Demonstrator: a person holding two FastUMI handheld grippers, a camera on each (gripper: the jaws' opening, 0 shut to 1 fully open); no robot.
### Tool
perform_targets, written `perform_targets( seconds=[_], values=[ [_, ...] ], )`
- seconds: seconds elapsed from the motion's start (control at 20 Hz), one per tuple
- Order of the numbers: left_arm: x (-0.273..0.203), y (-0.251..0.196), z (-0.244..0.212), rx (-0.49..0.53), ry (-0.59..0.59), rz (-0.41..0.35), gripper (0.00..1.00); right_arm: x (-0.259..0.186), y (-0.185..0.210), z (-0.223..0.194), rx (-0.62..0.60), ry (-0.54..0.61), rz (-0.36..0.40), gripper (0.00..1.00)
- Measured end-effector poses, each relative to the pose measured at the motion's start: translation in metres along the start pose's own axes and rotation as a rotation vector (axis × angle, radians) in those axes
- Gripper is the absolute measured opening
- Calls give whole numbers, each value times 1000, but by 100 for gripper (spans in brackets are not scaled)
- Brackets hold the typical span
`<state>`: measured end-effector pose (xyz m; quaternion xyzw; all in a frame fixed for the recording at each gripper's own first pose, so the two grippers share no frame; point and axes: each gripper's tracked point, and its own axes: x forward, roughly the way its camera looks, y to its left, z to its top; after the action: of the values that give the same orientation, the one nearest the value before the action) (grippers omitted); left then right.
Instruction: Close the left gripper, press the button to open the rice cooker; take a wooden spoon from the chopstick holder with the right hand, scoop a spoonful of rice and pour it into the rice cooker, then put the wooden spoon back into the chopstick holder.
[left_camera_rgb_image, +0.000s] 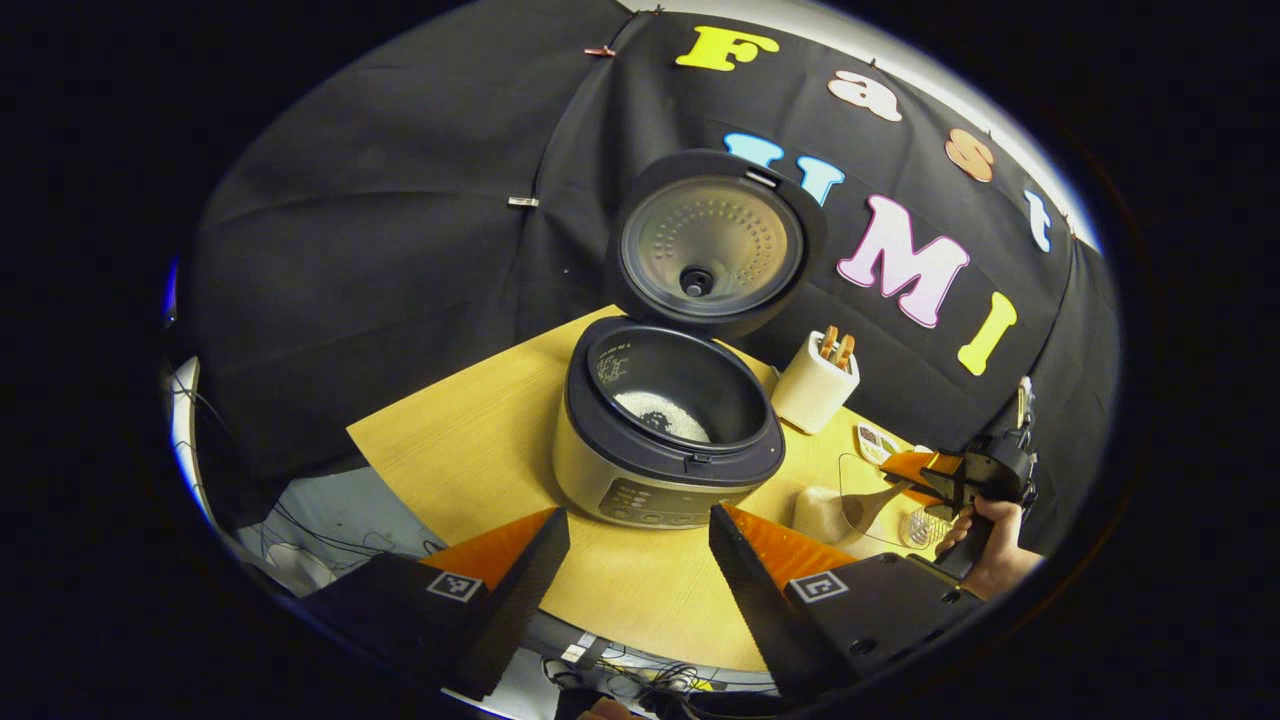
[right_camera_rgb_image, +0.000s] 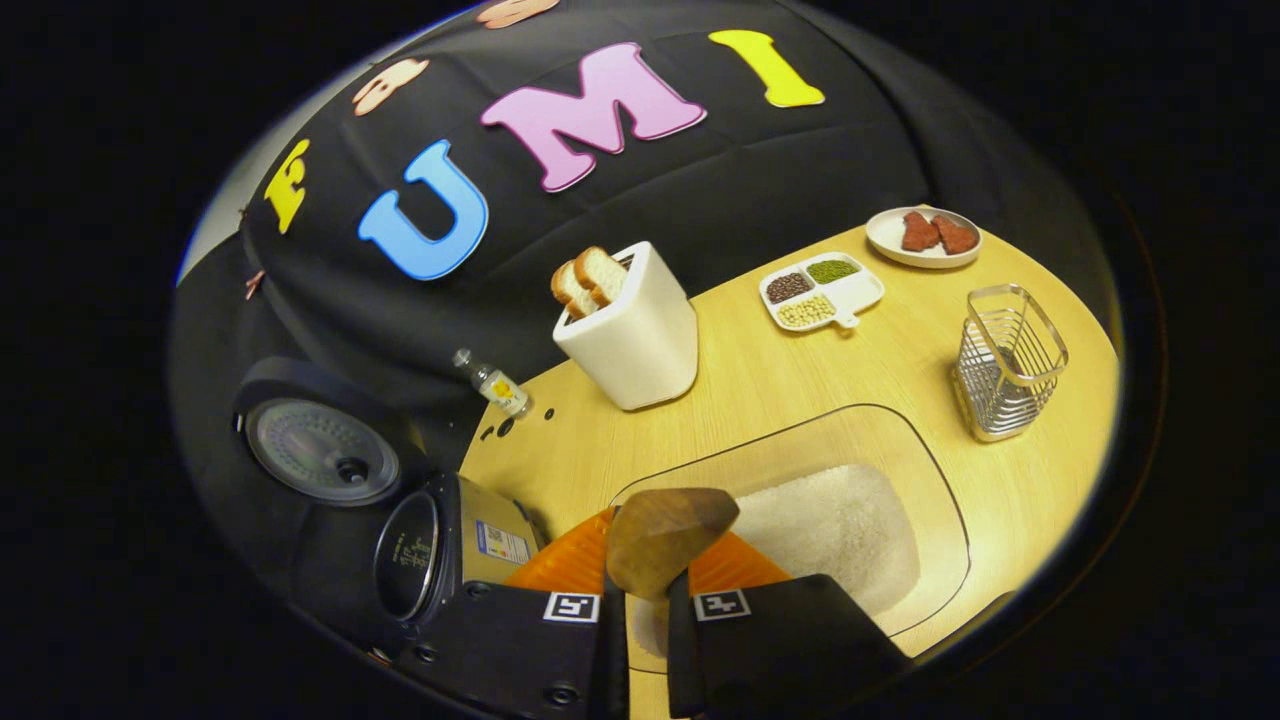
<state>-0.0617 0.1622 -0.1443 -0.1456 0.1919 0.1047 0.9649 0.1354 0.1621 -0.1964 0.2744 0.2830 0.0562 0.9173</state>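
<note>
The rice cooker (left_camera_rgb_image: 660, 470) stands open on the wooden table, its lid (left_camera_rgb_image: 712, 245) upright, with some white rice (left_camera_rgb_image: 665, 412) in the pot. My left gripper (left_camera_rgb_image: 638, 520) is open just in front of the cooker's control panel, touching nothing. My right gripper (right_camera_rgb_image: 648, 600) is shut on the handle of the wooden spoon (right_camera_rgb_image: 665, 535). The spoon's bowl hangs over the near edge of the clear rice container (right_camera_rgb_image: 900, 450), and no rice shows on it. The wire chopstick holder (right_camera_rgb_image: 1005, 365) stands empty to the right of the container. The cooker (right_camera_rgb_image: 440, 550) is at my right gripper's left.
A white toaster (right_camera_rgb_image: 635, 335) with bread slices stands behind the container. A divided dish of beans (right_camera_rgb_image: 820, 290) and a plate of red pieces (right_camera_rgb_image: 925, 235) sit farther back. A small bottle (right_camera_rgb_image: 495, 385) stands by the cooker. A hand (left_camera_rgb_image: 990, 545) holds the right gripper (left_camera_rgb_image: 935, 480).
</note>
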Motion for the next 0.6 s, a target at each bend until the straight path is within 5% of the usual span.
perform_targets(
  seconds=[0.6],
  values=[
    [-3,-13,17,73,-41,-68,95,-34,-52,30,345,-82,-67,19]
  ],
)
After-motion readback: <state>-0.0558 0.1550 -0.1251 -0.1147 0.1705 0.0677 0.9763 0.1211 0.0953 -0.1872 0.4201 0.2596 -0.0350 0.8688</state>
